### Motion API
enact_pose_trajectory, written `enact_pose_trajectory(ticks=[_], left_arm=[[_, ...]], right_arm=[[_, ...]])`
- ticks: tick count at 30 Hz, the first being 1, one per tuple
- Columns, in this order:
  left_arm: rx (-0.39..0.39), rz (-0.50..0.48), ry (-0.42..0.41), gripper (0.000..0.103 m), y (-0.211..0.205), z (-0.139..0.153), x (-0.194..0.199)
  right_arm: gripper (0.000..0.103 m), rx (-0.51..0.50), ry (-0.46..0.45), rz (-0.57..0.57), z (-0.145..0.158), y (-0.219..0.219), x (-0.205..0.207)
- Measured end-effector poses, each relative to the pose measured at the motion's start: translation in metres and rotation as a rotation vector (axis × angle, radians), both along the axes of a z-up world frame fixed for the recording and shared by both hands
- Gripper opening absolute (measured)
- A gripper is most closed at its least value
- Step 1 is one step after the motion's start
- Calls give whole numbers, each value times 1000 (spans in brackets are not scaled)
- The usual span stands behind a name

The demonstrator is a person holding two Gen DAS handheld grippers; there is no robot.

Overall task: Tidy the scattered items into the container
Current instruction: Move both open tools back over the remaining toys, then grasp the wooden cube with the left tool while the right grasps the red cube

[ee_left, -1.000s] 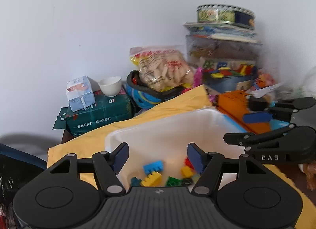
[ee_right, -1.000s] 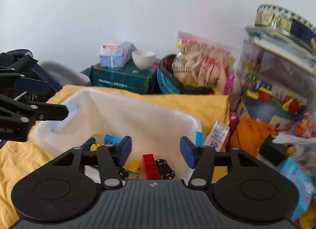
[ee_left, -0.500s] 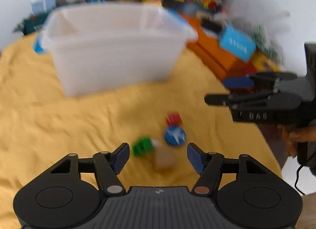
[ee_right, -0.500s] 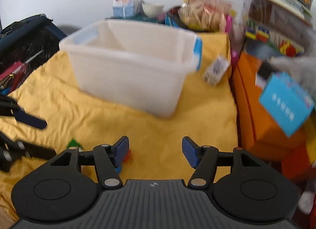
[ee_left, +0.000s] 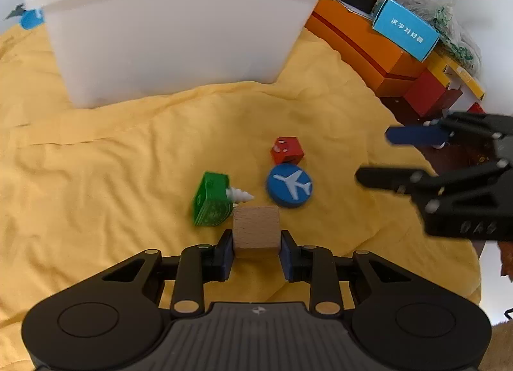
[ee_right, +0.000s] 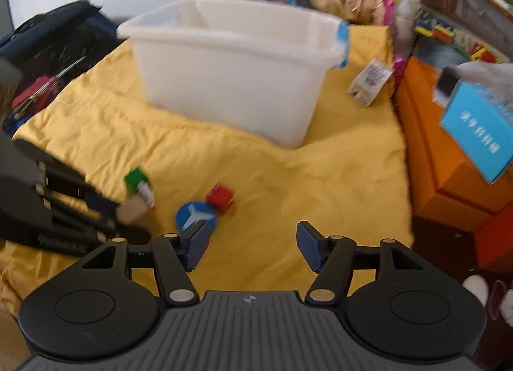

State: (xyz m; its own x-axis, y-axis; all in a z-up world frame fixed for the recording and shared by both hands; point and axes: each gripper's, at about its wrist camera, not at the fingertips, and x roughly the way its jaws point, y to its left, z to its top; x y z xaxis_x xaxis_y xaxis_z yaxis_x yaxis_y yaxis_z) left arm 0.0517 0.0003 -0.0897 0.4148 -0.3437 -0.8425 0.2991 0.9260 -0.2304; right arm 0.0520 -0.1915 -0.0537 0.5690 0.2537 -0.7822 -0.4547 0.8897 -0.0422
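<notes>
My left gripper (ee_left: 255, 251) is shut on a plain wooden cube (ee_left: 256, 230) that rests on the yellow cloth (ee_left: 128, 153). Beside it lie a green toy block with a white screw tip (ee_left: 211, 199), a blue disc with a white plane (ee_left: 289, 185) and a red cube (ee_left: 286, 150). The white plastic bin (ee_left: 173, 18) stands behind them. My right gripper (ee_right: 251, 247) is open and empty above the cloth, right of the blue disc (ee_right: 195, 214) and red cube (ee_right: 220, 197). The left gripper (ee_right: 105, 210) shows there holding the wooden cube (ee_right: 133, 210).
Orange and red boxes (ee_left: 378, 50) and a blue card box (ee_left: 405, 28) line the cloth's right side. A small carton (ee_right: 370, 81) lies right of the bin. A dark bag (ee_right: 48, 60) sits at left. Snacks and toy boxes crowd the back.
Both grippers dropped from over the bin to the cloth in front. My left gripper closed on the wooden cube. My right gripper moved nearer the blue disc, still open.
</notes>
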Motion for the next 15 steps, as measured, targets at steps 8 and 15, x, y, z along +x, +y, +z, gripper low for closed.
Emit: enact_pose_trajectory(ticks=[8,15], left_arm=[[39,44,20,33,40,1,-14],[31,17,5,34,40,-1,-17]], right_arm=[[59,-20,26,102,-27,38,1],[56,-3,36,46,-40,48,19]])
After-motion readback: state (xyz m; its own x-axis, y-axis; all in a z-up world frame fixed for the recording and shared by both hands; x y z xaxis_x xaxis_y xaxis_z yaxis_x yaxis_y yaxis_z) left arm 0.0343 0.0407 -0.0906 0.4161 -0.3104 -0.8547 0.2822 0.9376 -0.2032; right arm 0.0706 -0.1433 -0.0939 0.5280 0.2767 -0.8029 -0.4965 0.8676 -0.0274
